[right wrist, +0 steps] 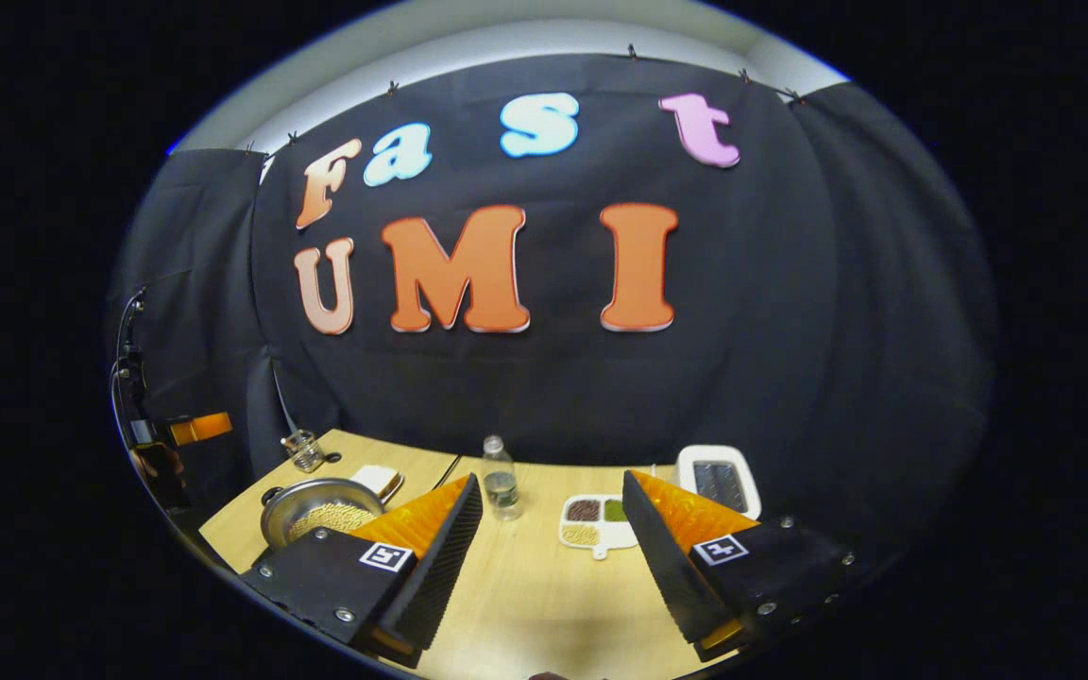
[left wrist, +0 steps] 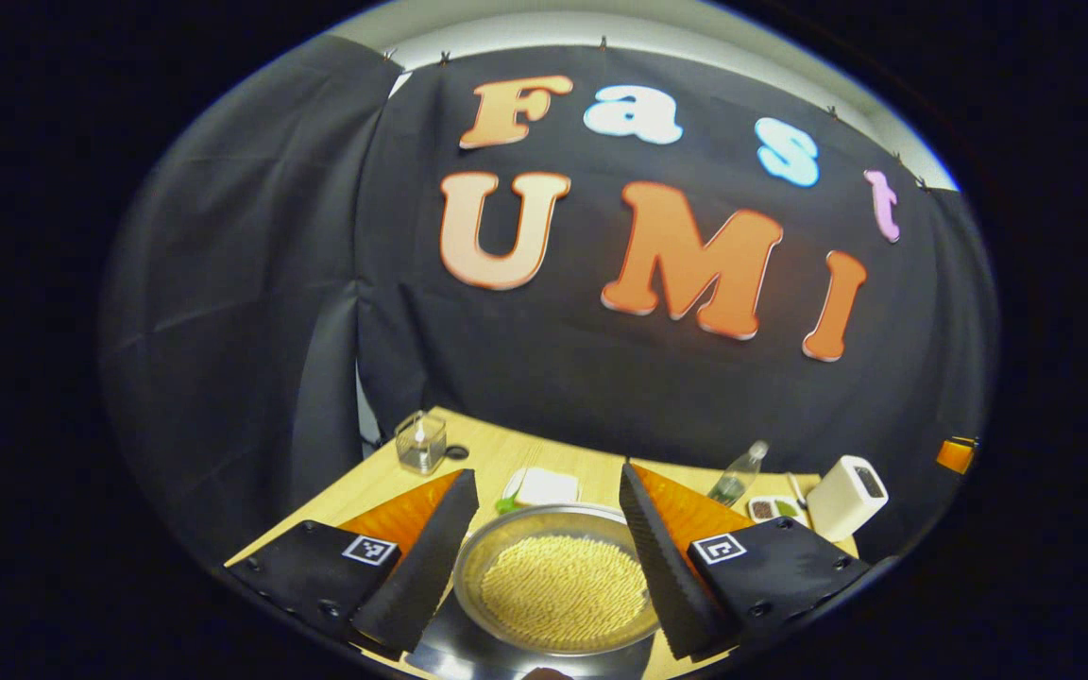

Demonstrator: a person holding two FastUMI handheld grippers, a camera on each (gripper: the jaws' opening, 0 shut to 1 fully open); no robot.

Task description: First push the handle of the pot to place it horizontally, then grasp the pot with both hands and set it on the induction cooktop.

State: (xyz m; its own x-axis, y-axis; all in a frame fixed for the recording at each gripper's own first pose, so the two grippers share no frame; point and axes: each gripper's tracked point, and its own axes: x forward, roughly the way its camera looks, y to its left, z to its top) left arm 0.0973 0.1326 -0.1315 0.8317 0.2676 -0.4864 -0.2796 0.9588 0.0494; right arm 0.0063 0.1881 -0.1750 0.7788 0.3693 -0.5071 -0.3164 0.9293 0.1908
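Note:
A steel pot (left wrist: 558, 586) full of pale yellow grains sits low in the left gripper view, on a dark glossy surface (left wrist: 454, 654) that looks like the induction cooktop. My left gripper (left wrist: 547, 472) is open, with one finger on each side of the pot's rim; I cannot tell if they touch it. In the right gripper view the same pot (right wrist: 322, 510) stands at the far left, with a small dark handle (right wrist: 270, 494) on its left side. My right gripper (right wrist: 552, 480) is open over bare wood table, well right of the pot.
Behind the pot are a glass cup (left wrist: 421, 442) and a white flat item (left wrist: 544, 486). A plastic bottle (right wrist: 500, 480), a divided tray of grains (right wrist: 596, 524) and a white box-shaped appliance (right wrist: 719, 482) stand along the table's back. The black cloth wall closes the rear.

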